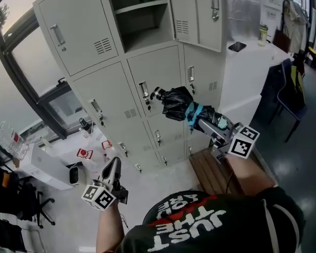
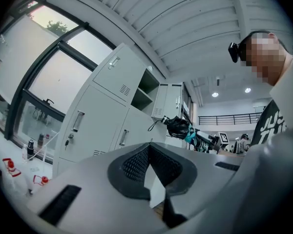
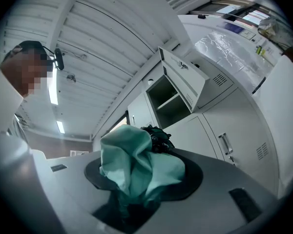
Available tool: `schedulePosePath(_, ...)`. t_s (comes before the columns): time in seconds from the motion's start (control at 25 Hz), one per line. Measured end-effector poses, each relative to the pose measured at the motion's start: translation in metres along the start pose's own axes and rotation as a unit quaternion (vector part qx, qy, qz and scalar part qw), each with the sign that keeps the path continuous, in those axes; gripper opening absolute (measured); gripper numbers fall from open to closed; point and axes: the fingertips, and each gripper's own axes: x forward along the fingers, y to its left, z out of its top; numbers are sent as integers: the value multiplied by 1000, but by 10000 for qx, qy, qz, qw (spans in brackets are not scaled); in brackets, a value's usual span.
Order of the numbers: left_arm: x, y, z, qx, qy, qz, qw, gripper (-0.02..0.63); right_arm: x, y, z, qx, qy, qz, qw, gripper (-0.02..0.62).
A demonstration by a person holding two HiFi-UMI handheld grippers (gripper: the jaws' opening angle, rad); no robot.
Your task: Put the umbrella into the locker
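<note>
Umbrella [image 1: 178, 103] below open locker compartment [image 1: 145, 29].

The only words that can be read are on the back of the person's black shirt [image 1: 200, 225], seen upside down in the head view: "JUST" in white and "THE" in red, with a third line above them that is partly hidden. The small red-and-white labels [image 1: 85, 153] at the lower left are too small to read.
</note>
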Motion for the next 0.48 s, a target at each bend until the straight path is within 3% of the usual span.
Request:
schedulePosePath(0.24, 124, 14, 17, 112, -221, 38, 9997, 9, 53, -88, 29, -87, 134, 451, 9989, 225)
schedulePosePath(0.48, 190, 35, 38, 335, -268, 17, 9991, 9, 96, -133, 40, -264, 154, 636, 9975, 225)
